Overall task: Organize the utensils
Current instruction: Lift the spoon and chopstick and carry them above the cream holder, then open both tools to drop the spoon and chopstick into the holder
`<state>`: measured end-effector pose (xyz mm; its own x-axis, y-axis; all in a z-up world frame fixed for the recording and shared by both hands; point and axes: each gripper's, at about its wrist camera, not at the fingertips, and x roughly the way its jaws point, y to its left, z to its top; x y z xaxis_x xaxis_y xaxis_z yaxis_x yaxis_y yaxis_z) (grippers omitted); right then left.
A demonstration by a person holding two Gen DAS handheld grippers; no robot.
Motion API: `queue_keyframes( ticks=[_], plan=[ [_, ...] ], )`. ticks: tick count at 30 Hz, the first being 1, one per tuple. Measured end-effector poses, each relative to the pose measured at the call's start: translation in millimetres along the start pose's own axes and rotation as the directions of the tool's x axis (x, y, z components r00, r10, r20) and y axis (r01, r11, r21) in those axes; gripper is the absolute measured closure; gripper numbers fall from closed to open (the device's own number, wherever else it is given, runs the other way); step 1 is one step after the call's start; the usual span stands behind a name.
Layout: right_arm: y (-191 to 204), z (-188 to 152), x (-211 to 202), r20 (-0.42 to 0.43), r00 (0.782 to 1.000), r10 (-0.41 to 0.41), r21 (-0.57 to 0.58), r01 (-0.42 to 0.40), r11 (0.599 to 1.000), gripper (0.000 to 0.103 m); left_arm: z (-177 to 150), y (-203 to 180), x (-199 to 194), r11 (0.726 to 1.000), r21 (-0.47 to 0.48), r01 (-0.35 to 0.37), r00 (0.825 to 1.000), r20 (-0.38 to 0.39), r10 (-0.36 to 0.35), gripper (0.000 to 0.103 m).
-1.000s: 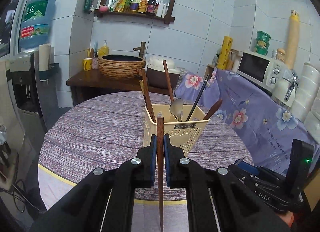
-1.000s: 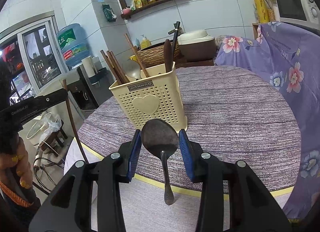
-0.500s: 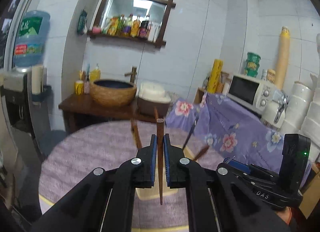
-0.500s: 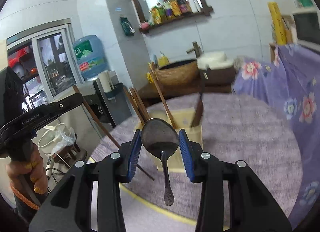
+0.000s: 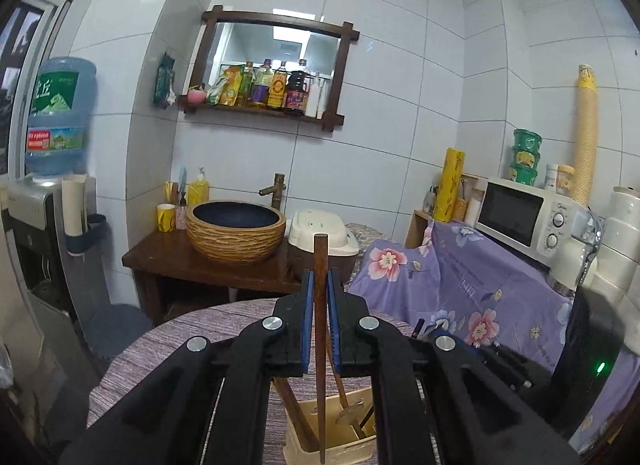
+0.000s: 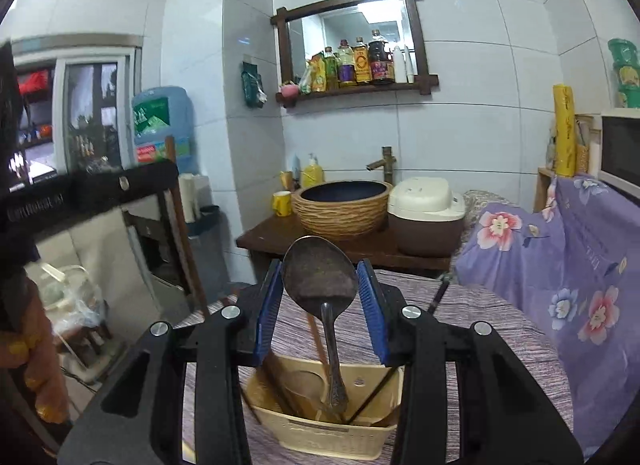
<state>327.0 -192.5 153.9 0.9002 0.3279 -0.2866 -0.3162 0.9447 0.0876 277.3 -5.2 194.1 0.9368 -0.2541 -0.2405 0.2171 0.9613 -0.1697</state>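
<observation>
My left gripper is shut on a brown wooden chopstick that hangs straight down, its tip over the cream plastic utensil basket. My right gripper is shut on the bowl of a metal spoon; the handle hangs down into the same basket. The basket stands on the round purple table and holds several chopsticks and a spoon. The left gripper also shows in the right wrist view, at the left.
Behind the table stand a wooden counter with a woven basin and a rice cooker. A flowered purple cloth covers furniture on the right, with a microwave. A water dispenser is at the left.
Both grippers have risen from table height to above the basket, each still holding its utensil. The basket now shows from above, with the chopstick tip and spoon handle over its opening.
</observation>
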Motion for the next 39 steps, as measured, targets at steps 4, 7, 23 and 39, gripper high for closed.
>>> queue_keyframes(
  ticks=[4, 7, 23, 39],
  plan=[
    [-13, -1, 7, -0.027, 1.000, 0.011, 0.052, -0.010, 0.999, 0.064, 18, -2, -4, 1.000, -0.004, 0.023, 1.000, 0.013, -0.023, 0.095],
    [-17, 8, 2, -0.002, 1.000, 0.014, 0.056, -0.014, 0.998, 0.064, 36, -8, -12, 0.999, 0.025, 0.022, 0.998, 0.052, -0.023, 0.095],
    [-5, -62, 27, -0.108, 0.994, -0.021, 0.015, 0.023, 1.000, 0.064, -53, 8, 37, 1.000, -0.012, -0.010, 0.995, -0.101, 0.008, 0.095],
    [4, -87, -4, -0.078, 0.996, -0.049, -0.053, 0.045, 0.998, 0.031, -87, 21, 16, 0.999, -0.047, 0.012, 0.992, -0.129, -0.018, 0.043]
  ],
)
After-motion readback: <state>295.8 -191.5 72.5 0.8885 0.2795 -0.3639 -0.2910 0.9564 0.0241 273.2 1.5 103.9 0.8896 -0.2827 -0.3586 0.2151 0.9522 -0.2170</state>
